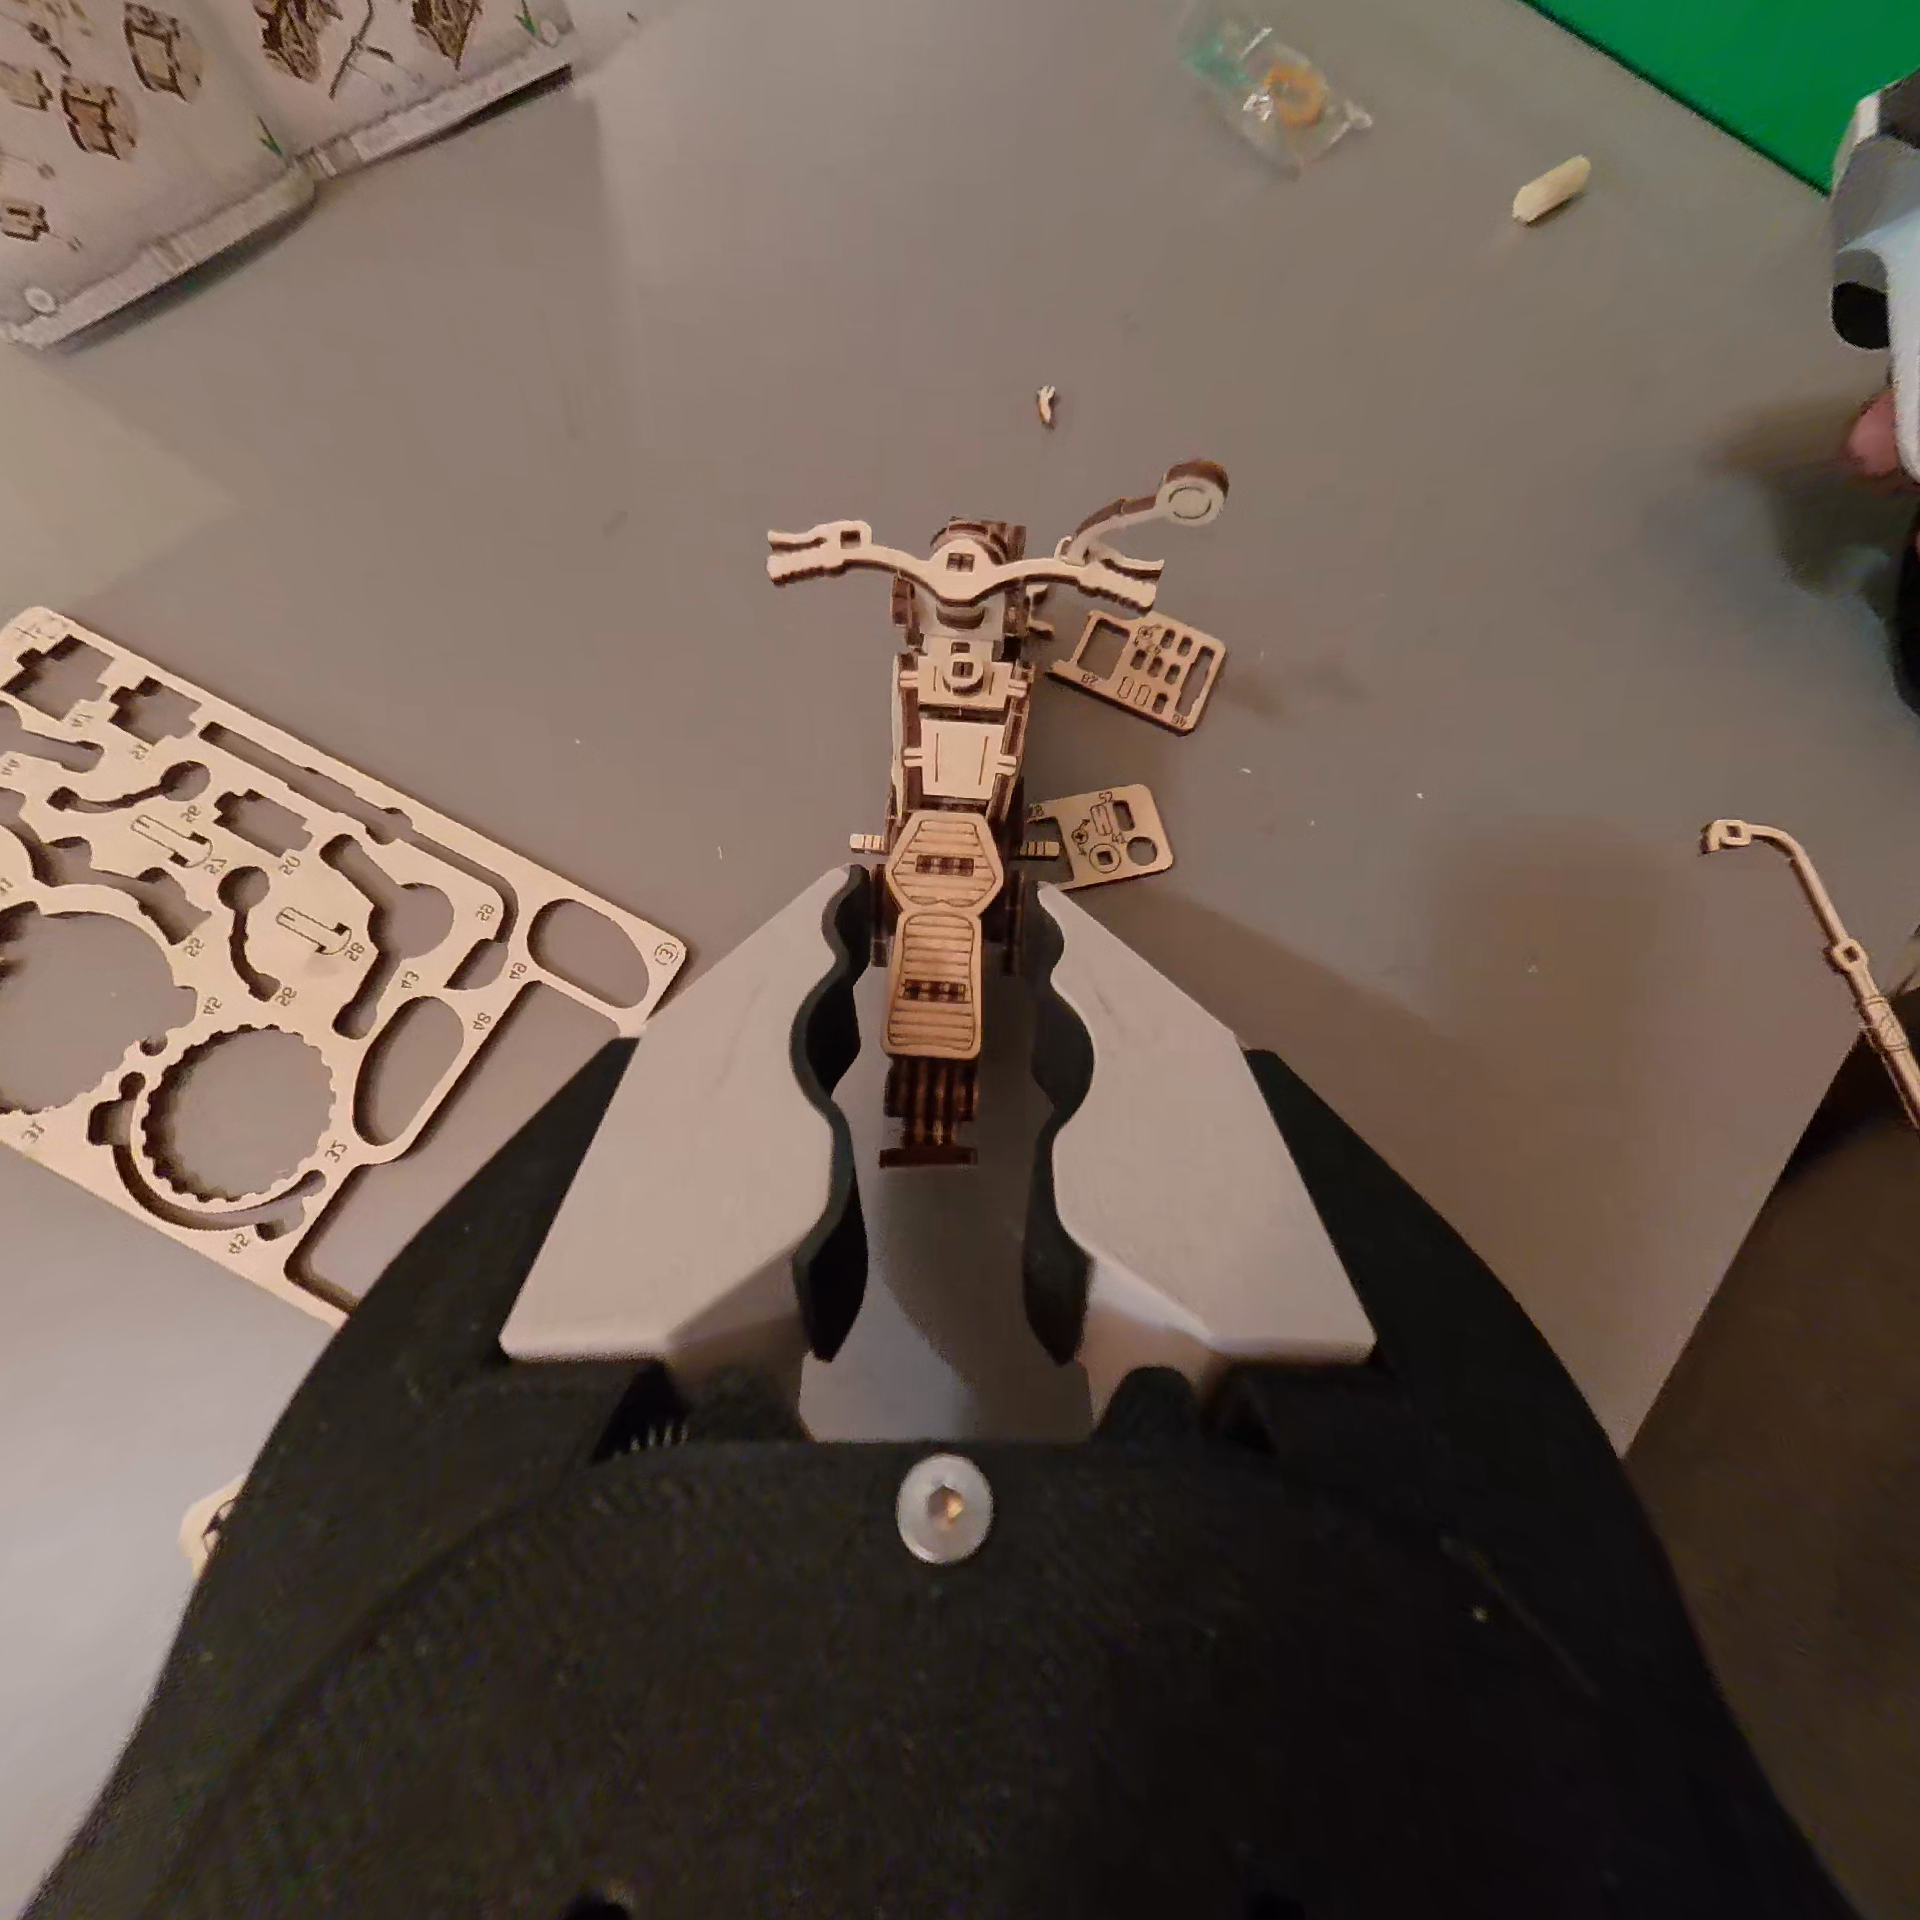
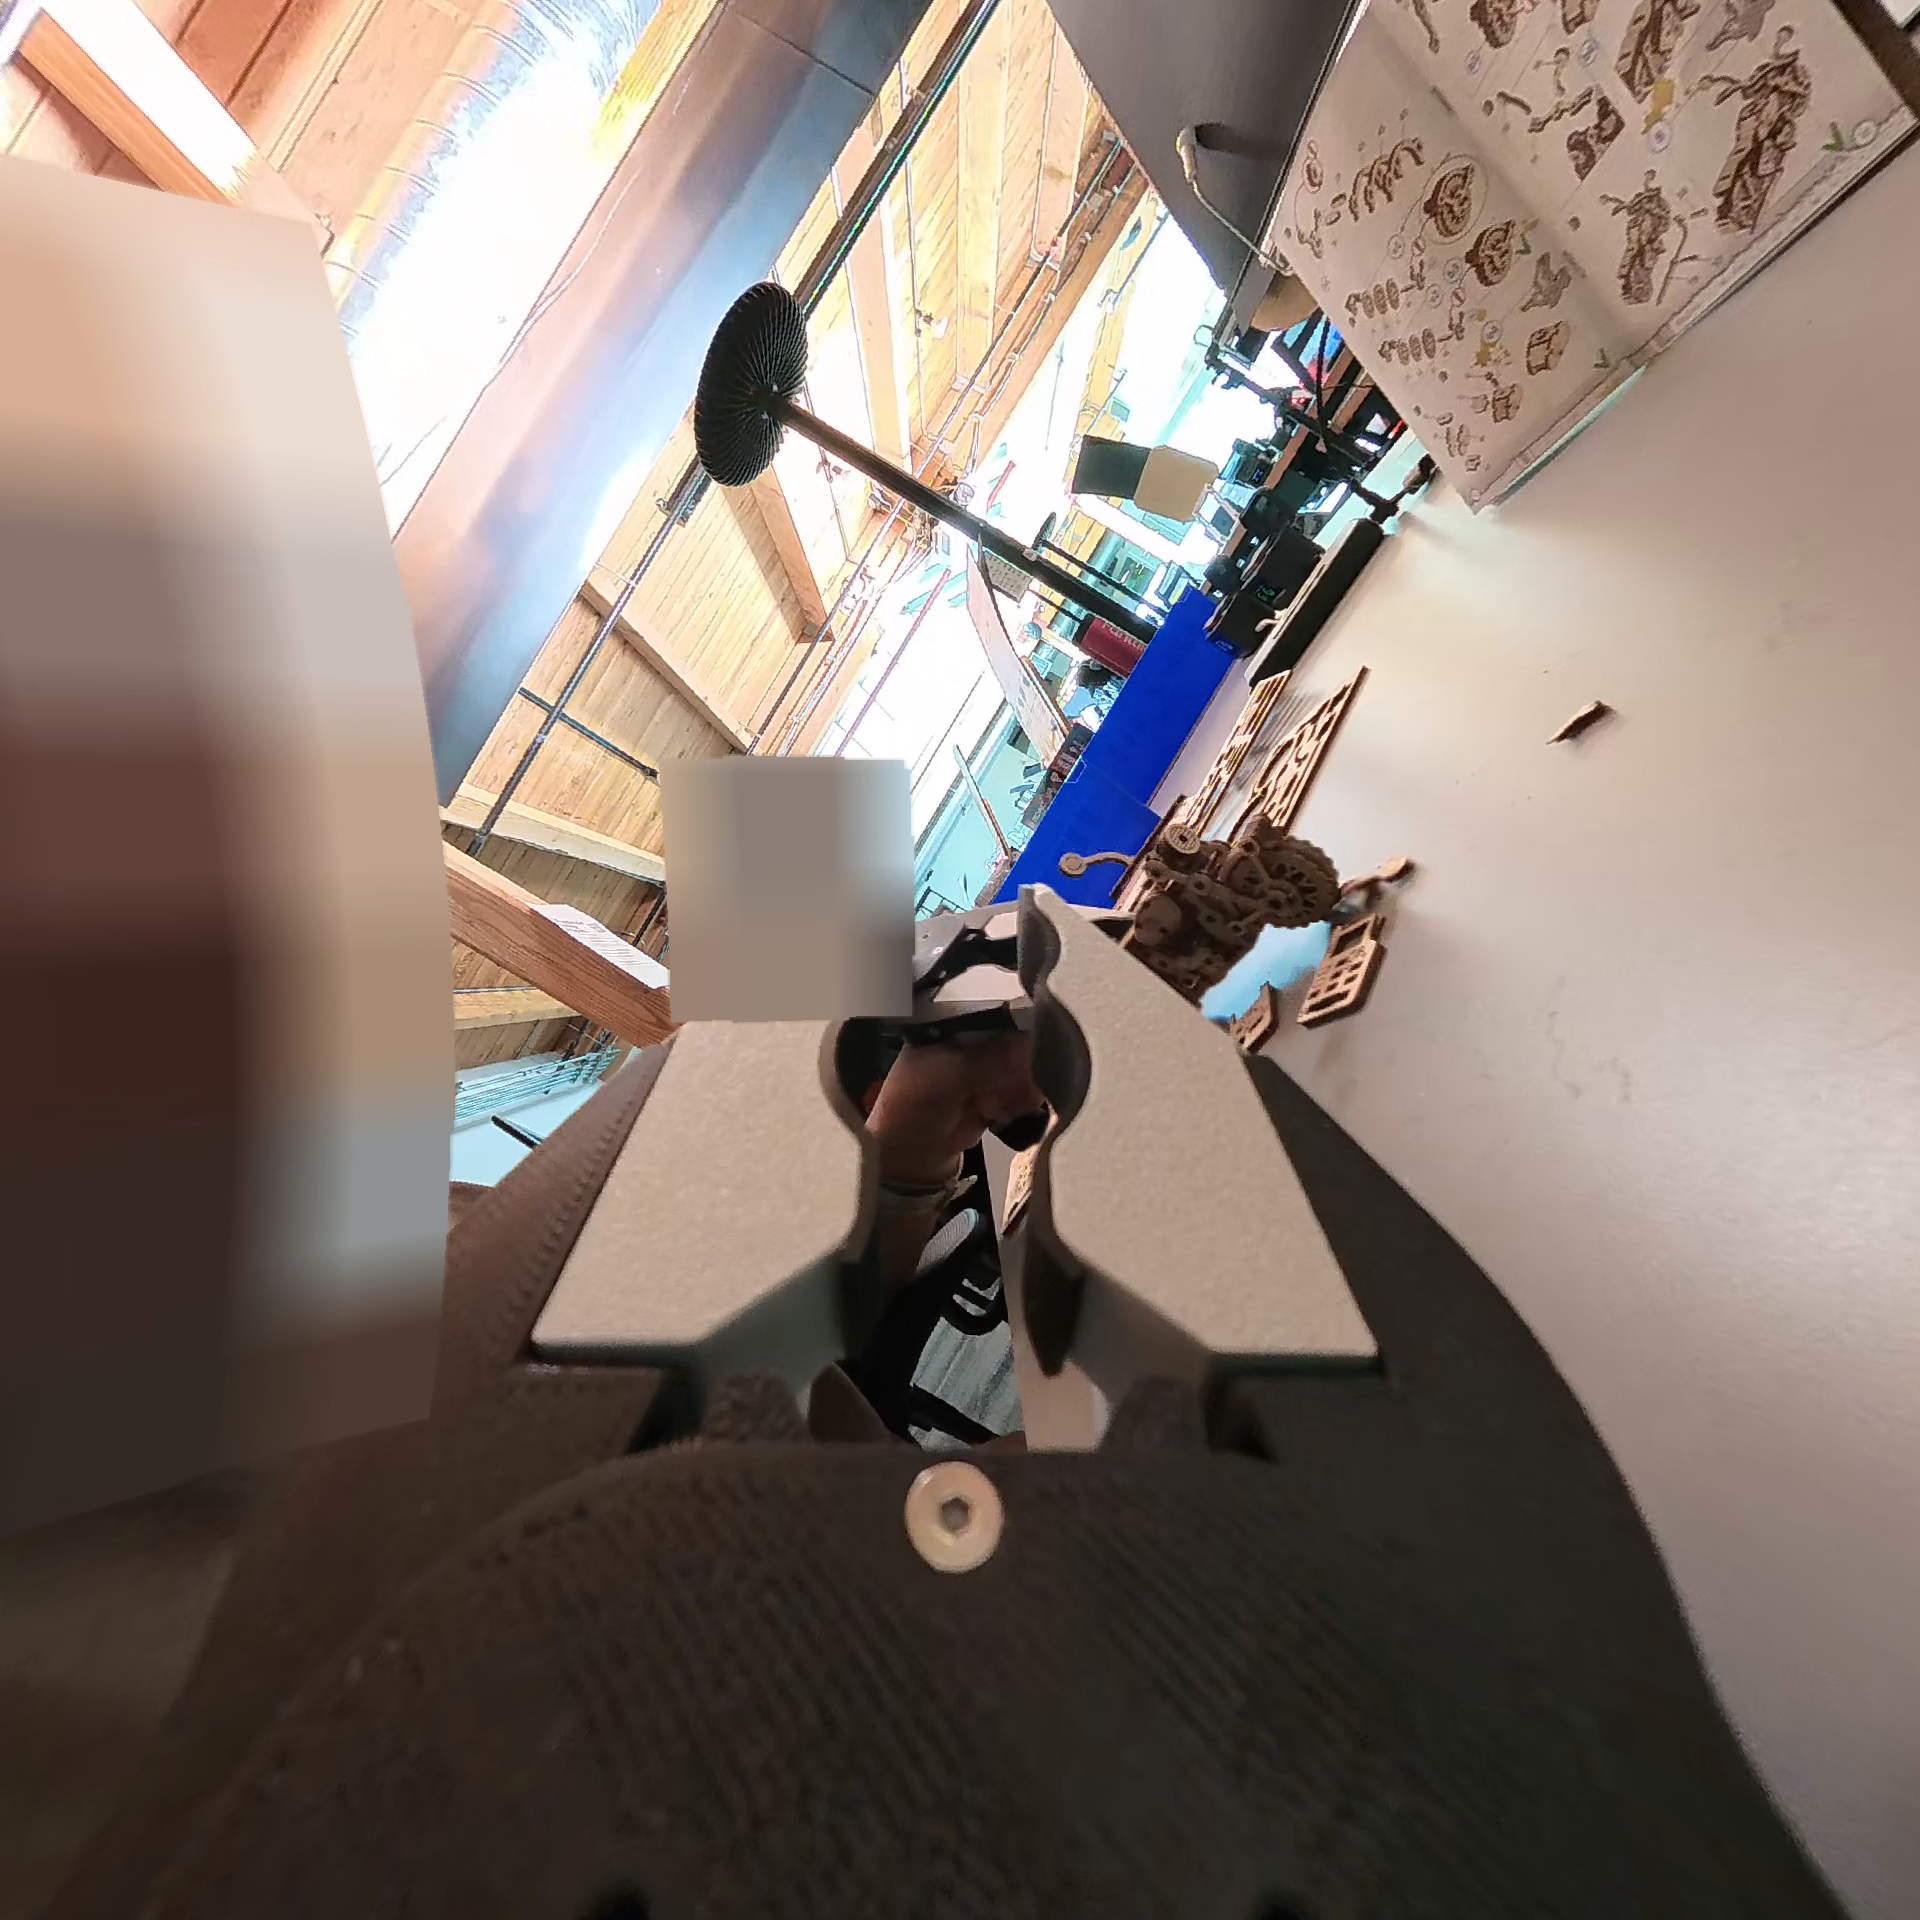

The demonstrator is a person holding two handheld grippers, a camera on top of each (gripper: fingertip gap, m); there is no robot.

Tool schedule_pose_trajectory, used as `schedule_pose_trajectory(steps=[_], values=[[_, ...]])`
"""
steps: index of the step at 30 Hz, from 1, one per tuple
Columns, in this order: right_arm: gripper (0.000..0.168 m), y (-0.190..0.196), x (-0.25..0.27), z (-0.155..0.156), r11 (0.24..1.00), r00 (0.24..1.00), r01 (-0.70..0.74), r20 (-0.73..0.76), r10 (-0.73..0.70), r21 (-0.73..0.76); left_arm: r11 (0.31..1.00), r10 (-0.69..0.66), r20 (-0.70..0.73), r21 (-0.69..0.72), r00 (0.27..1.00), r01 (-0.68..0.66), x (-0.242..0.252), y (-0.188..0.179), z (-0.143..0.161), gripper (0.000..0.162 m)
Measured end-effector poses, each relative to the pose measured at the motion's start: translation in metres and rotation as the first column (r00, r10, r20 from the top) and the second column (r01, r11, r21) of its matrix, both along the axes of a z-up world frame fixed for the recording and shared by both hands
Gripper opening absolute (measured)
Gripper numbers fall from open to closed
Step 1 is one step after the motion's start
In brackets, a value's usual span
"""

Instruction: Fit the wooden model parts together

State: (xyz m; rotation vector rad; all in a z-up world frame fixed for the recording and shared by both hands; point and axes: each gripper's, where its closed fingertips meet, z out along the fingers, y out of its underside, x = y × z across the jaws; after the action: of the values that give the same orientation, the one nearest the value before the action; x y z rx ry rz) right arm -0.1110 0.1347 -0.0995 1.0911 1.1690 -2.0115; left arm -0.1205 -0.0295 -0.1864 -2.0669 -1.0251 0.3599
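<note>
On the grey table (image 1: 1351, 436), the wooden motorcycle model (image 1: 951, 790) stands with its tail between your left gripper's (image 1: 945, 894) parted fingers. Your right gripper (image 2: 935, 997) gapes empty, well off to the side.

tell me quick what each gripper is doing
Left gripper: open, fingers either side of the wooden motorcycle, not gripping.
Right gripper: open, empty.
</note>
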Motion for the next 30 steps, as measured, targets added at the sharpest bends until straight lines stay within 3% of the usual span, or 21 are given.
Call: schedule_pose_trajectory(steps=[1, 30], values=[[0.021, 0.0, 0.0, 0.0, 1.0, 1.0, 0.0, 0.001, 0.0, -0.001, 1.0, -0.002, 0.001, -0.002, 1.0, 0.002, 0.0, 0.0, -0.001, 0.026], [0.019, -0.005, 0.007, 0.003, 0.999, 1.0, 0.002, 0.025, -0.002, -0.033, 0.996, 0.074, 0.017, -0.048, 0.997, -0.073, -0.01, -0.015, -0.014, 0.044]])
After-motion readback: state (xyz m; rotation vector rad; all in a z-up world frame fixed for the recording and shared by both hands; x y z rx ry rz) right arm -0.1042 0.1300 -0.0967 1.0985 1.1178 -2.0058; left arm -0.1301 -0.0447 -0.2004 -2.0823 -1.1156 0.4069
